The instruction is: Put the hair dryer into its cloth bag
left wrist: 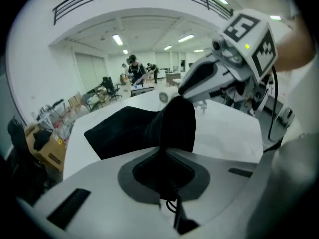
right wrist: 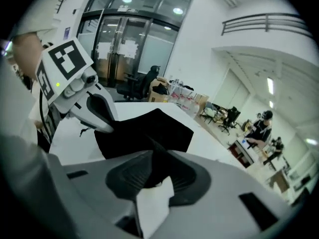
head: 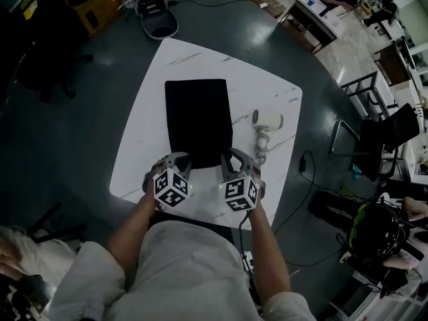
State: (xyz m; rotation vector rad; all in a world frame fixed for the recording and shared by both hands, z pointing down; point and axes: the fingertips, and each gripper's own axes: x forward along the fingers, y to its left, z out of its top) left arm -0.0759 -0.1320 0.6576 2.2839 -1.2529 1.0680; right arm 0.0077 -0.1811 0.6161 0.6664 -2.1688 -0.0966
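Left gripper [head: 179,162] and right gripper [head: 234,160] each clamped tight on the cloth bag's [head: 198,119] near edge, likely to spread it open for the hair dryer [head: 267,121].

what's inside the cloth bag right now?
Not the hair dryer: it lies on the table, right of the cloth bag. The bag looks flat; left tool and right tool pinch its near edge. Black fabric covers the interior.

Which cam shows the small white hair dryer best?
Head view: the small white hair dryer lies whole on the white marble table, right of the black cloth bag. Left gripper view catches only a distant, partly hidden bit; right gripper view shows none.
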